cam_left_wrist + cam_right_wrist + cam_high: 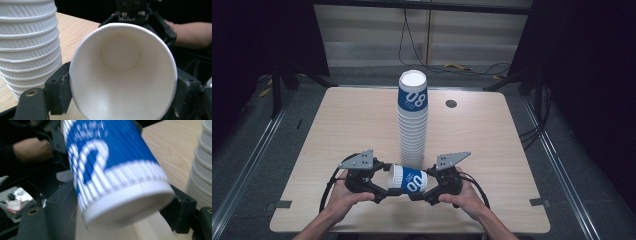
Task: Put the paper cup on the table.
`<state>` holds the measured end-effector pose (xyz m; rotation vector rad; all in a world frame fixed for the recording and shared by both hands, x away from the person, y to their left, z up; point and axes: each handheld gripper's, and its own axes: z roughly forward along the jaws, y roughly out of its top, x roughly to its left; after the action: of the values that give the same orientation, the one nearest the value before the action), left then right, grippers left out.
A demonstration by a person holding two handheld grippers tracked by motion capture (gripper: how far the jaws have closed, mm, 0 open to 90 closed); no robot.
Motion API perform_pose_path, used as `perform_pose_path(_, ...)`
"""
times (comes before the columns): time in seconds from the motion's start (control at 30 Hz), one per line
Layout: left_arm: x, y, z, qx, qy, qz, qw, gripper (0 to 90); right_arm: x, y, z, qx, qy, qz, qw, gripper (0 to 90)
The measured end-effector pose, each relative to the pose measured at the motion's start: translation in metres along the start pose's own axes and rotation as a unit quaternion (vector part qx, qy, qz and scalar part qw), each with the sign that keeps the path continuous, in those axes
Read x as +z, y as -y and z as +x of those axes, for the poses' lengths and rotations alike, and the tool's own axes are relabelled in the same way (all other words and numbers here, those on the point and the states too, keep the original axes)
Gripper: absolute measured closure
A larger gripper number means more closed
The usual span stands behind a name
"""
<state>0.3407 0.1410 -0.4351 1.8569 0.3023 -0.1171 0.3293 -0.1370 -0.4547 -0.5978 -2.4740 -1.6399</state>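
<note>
A blue-and-white ribbed paper cup (408,180) lies on its side just above the table's front edge, held between both grippers. My left gripper (384,181) is shut on its open rim end. In the left gripper view I look straight into the white inside of the cup (122,72), with a jaw pressed on each side. My right gripper (426,185) is shut on the base end. The right gripper view shows the cup's (112,170) blurred blue wall and white base between the jaws. A tall stack of upturned cups (413,125) stands just behind.
The stack rests mid-table on the wooden table (352,125) and shows as the white ribbed stack (30,45) at the left and the stack (202,170) at the right edge. A small black round cap (451,103) lies at the back right. Dark floor surrounds the table.
</note>
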Motion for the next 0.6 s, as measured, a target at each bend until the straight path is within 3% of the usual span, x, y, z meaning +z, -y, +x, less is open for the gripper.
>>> perform_pose_path(0.1, -0.0026, -0.0005, 0.0019, -0.002, -0.004, -0.003, 1.0, 20.0, 0.0, 0.0009, -0.0005, 0.003, 0.017, 0.008, 0.9998, 20.8)
perform_pose_path(0.27, -0.0038, 0.0004, 0.0022, -0.003, -0.009, 0.003, 1.0, 20.0, -0.0016, 0.0003, -0.0003, 0.003, 0.027, 0.008, 0.9996, 20.8)
perform_pose_path(0.47, -0.0059, -0.0013, 0.0037, -0.018, -0.013, -0.002, 0.9998, 19.5, -0.0032, 0.0019, -0.0003, -0.005, 0.042, 0.026, 0.9987, 21.2)
perform_pose_path(0.6, -0.0086, -0.0021, 0.0042, -0.018, -0.018, 0.01, 0.9996, 19.5, -0.0043, 0.0031, -0.0015, -0.003, 0.052, 0.026, 0.9983, 21.1)
